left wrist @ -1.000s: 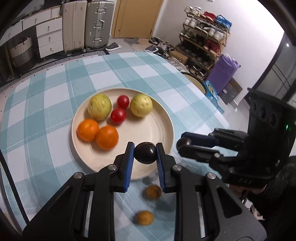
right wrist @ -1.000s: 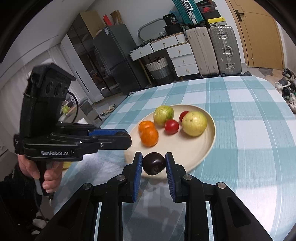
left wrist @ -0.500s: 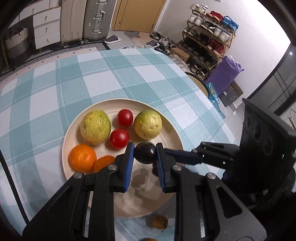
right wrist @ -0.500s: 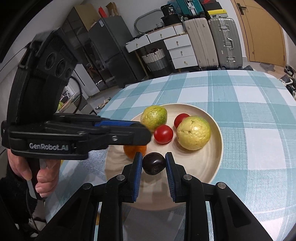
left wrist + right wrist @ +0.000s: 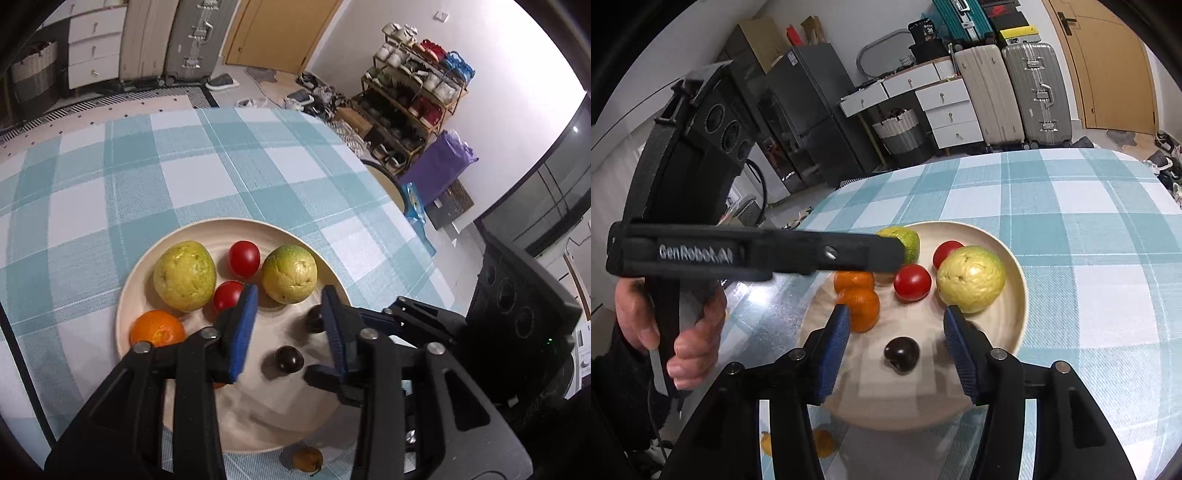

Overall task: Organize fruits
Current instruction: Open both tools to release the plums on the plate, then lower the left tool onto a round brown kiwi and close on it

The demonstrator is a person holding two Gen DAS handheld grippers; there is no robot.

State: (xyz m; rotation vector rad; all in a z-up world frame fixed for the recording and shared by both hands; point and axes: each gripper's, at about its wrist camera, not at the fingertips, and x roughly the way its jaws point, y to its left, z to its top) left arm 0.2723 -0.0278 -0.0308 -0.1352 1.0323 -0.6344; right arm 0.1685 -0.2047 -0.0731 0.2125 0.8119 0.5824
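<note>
A cream plate (image 5: 221,226) on the checked tablecloth holds two yellow-green guavas (image 5: 184,275), two red tomatoes (image 5: 243,256) and oranges (image 5: 157,328). My left gripper (image 5: 288,328) hangs open over the plate's near half. One dark plum (image 5: 289,360) lies loose below it, and a second plum (image 5: 314,319) peeks out beside its right finger. My right gripper (image 5: 897,343) is open too, with a dark plum (image 5: 901,354) lying free on the plate (image 5: 1019,280) between its blue pads (image 5: 834,343). Neither gripper touches a plum.
Small brown fruits lie on the cloth just off the plate's near rim (image 5: 308,458) (image 5: 823,443). A hand (image 5: 676,332) holds the left gripper, whose finger (image 5: 849,254) crosses above the oranges (image 5: 862,308). The table edge falls away on the right (image 5: 406,221).
Each gripper was shut on a dark plum; both have opened and the plums now lie on the plate. Both grippers moved in over the plate.
</note>
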